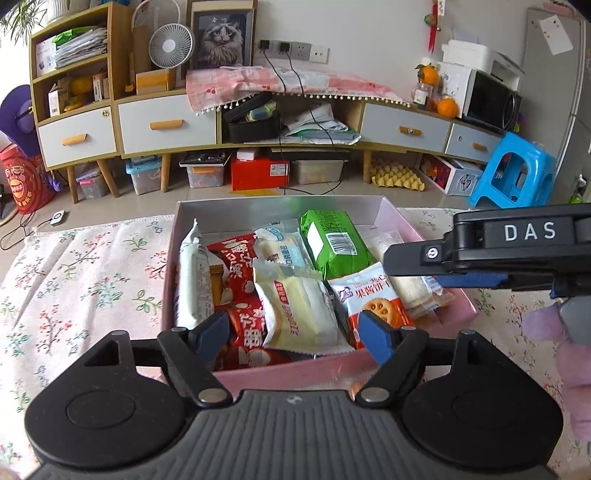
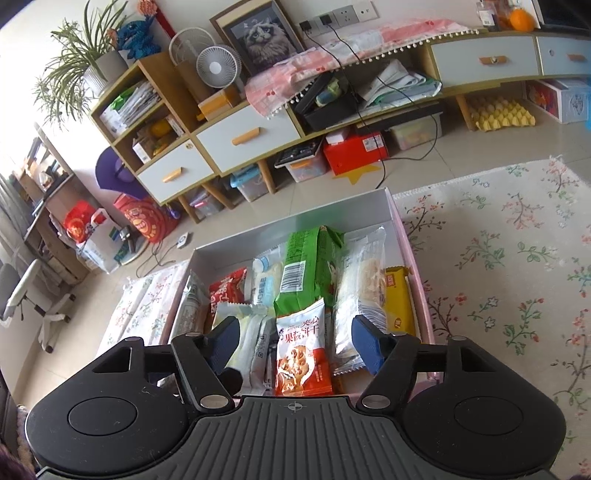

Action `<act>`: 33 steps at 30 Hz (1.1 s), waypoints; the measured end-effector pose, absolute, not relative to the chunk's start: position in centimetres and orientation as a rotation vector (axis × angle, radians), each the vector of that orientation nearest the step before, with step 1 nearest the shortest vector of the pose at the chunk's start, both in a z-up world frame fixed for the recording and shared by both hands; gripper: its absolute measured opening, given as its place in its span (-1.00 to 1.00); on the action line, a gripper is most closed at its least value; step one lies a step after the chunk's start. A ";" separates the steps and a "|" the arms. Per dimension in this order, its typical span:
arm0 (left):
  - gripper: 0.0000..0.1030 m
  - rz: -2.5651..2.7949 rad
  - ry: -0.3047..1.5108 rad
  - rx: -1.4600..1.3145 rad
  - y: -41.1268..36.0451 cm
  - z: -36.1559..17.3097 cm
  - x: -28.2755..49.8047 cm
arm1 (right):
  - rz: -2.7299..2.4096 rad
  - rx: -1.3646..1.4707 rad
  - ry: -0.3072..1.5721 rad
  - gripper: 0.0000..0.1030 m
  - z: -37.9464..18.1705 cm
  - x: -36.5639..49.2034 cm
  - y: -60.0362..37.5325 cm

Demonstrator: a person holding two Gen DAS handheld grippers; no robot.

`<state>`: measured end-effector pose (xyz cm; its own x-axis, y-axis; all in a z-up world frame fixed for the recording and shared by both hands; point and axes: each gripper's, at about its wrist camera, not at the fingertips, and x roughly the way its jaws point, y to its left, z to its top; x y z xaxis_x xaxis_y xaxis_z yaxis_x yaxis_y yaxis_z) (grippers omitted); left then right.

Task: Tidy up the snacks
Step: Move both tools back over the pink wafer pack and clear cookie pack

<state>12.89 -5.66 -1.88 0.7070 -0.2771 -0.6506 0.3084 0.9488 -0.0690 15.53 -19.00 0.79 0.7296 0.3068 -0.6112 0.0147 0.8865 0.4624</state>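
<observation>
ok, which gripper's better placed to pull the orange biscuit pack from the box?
Right, probably. The right gripper is open with the orange biscuit pack centred between its fingers. The left gripper is centred on a cream pack.

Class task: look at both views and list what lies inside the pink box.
Inside the pink box: a green packet, red packets, pale bread packs, a biscuit pack and a yellow packet. Anything beneath this layer is covered.

Tiled floor [image 1: 155, 206], long wooden sideboard [image 1: 166, 122] (white drawers), white wall [image 1: 369, 26], blue stool [image 1: 513, 173], floral cloth [image 2: 498, 258].
</observation>
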 end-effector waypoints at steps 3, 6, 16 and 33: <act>0.61 -0.319 0.720 0.047 -5.3 -1.4 12.2 | 0.166 0.440 0.738 0.46 1.4 14.7 -19.0; 0.73 -0.307 0.723 0.058 -5.1 -0.9 11.5 | 0.165 0.418 0.738 0.49 2.1 14.0 -19.0; 0.99 -0.265 0.752 0.067 -3.3 0.7 9.5 | 0.132 0.305 0.776 0.68 3.9 11.6 -18.3; 0.99 -0.139 0.844 0.010 2.0 -1.6 7.2 | 0.091 0.234 0.843 0.86 1.7 7.9 -16.6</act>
<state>7.20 1.98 -1.59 0.6558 -0.1182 -0.7456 0.1264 0.9909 -0.0459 7.93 -16.61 1.70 0.6631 0.1723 -0.7285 0.0126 0.9705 0.2409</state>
